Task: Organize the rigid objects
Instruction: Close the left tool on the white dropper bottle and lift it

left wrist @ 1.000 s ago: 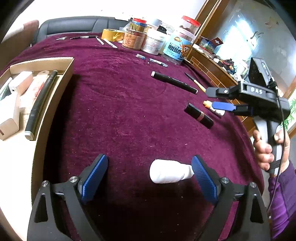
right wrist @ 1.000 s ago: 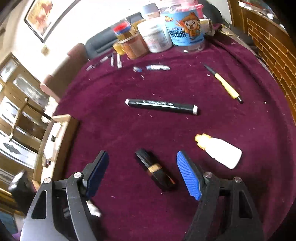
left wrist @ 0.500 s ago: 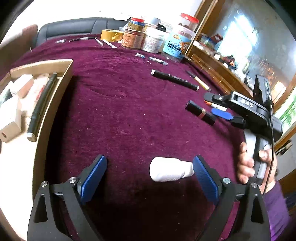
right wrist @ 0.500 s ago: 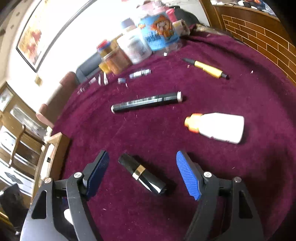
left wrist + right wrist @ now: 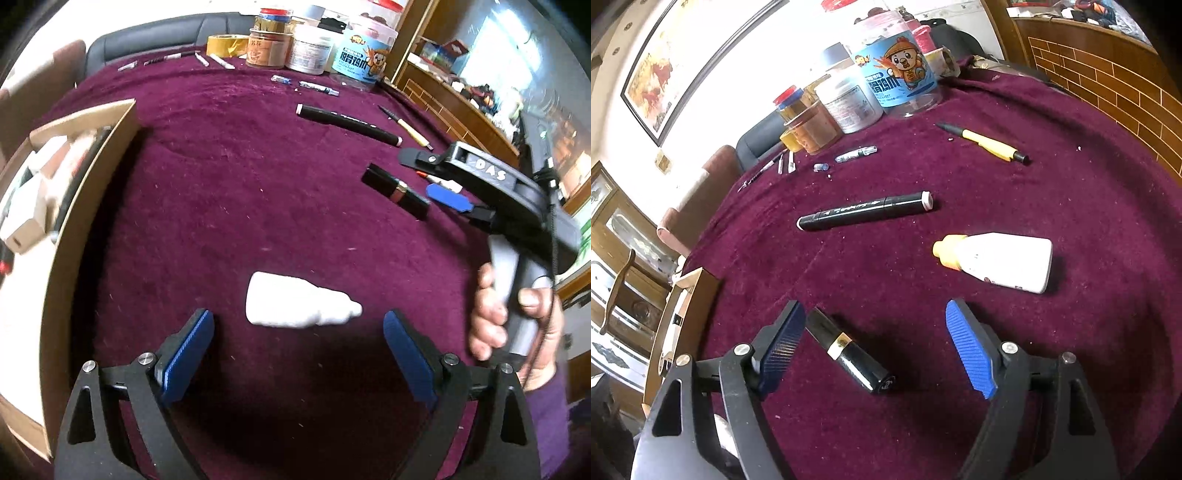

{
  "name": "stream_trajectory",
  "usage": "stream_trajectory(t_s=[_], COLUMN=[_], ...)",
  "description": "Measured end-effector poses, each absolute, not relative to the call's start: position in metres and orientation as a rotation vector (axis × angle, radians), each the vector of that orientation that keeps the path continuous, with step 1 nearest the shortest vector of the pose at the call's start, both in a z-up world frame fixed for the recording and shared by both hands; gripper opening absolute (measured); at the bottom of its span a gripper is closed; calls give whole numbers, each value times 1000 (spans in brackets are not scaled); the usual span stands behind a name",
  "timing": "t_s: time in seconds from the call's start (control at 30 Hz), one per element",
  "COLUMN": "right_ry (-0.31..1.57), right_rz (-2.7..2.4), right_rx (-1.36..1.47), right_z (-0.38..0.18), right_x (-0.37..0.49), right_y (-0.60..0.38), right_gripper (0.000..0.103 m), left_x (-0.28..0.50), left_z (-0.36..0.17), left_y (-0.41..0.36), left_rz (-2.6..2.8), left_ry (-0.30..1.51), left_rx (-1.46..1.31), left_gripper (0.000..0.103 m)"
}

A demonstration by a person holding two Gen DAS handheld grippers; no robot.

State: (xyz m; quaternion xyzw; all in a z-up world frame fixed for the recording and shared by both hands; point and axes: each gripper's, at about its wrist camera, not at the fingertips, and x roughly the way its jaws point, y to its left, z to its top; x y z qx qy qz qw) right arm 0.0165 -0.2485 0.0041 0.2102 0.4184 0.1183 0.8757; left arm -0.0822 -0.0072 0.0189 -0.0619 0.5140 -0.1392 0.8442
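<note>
Our left gripper (image 5: pixel 298 345) hangs wide, closing slightly, near a white bottle (image 5: pixel 295 305). Our right gripper (image 5: pixel 875 345) opens around a lipstick (image 5: pixel 851 354), touching nothing.

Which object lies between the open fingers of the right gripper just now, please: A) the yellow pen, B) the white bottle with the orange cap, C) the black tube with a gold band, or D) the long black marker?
C: in the right wrist view the black tube with a gold band lies on the cloth inside the right gripper, whose jaws are opening and not touching it.
</note>
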Motion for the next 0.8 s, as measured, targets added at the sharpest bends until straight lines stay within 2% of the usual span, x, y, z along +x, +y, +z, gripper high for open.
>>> stream_trajectory(t_s=[0.07, 0.13, 0.2, 0.4, 0.47, 0.5, 0.77, 0.8], right_ry=[873, 874, 875, 874, 875, 875, 874, 874], right_rz=[248, 247, 246, 245, 245, 245, 250, 250], right_rx=[441, 439, 434, 438, 437, 437, 442, 442], right_z=[4, 4, 5, 5, 5, 5, 5, 4], right_x=[16, 16, 16, 16, 16, 16, 16, 16], right_y=[-248, -248, -247, -248, -247, -248, -248, -248], right_gripper=[79, 79, 79, 79, 79, 79, 80, 80], left_x=[-86, -89, -93, -109, -107, -104, -82, -81], left_z=[20, 22, 25, 52, 57, 58, 33, 29], left_y=[-10, -18, -25, -41, -47, -51, -74, -76], left_rz=[-320, -360, -436, -523, -524, -531, -569, -574], left_ry=[1073, 1062, 1063, 940, 910, 901, 943, 957], left_rx=[-113, -55, -48, 60, 138, 176, 367, 372], left_gripper=[74, 50, 42, 44, 55, 64, 65, 62])
